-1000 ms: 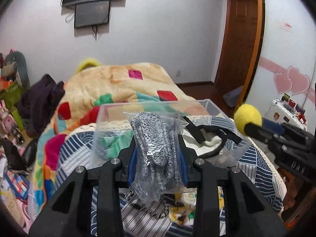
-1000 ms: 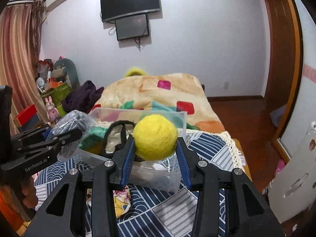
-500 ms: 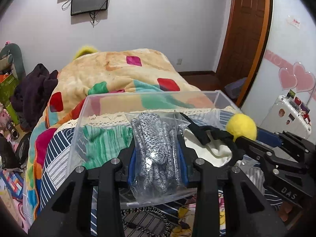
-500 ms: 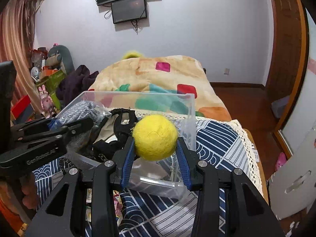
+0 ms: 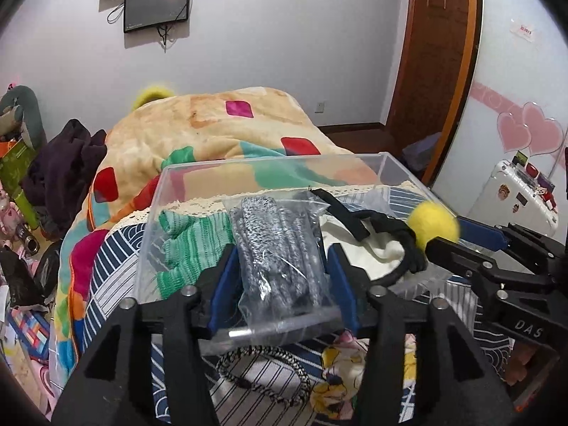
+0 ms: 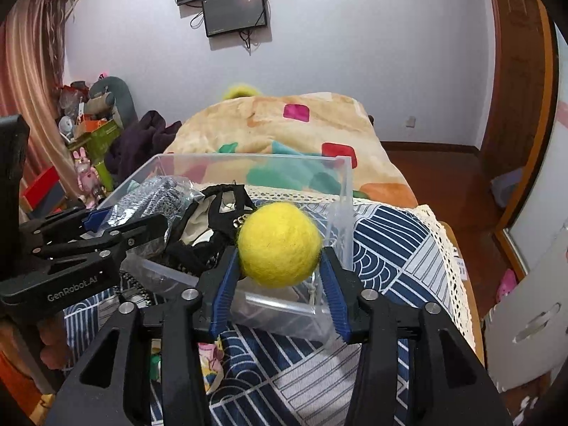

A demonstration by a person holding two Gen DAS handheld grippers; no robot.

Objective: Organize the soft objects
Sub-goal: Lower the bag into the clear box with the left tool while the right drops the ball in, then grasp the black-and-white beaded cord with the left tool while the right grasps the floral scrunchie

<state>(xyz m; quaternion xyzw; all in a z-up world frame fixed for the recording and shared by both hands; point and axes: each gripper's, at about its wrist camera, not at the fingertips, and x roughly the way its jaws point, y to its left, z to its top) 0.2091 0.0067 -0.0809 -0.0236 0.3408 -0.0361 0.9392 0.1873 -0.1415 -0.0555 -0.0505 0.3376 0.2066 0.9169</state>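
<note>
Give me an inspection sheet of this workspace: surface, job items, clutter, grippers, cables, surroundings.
Surface: bed with a navy patterned cover.
Job's things: clear plastic bin holding a green knit and a black-trimmed cream garment; bagged grey knit; yellow felt ball.
Clutter: braided black-and-white band on the cover in front of the bin.
Grippers: left gripper shut on the bagged grey knit over the bin; right gripper shut on the yellow felt ball at the bin's near corner.
Cables: wires hanging below the wall screens.
Surroundings: patchwork blanket, wooden door.
</note>
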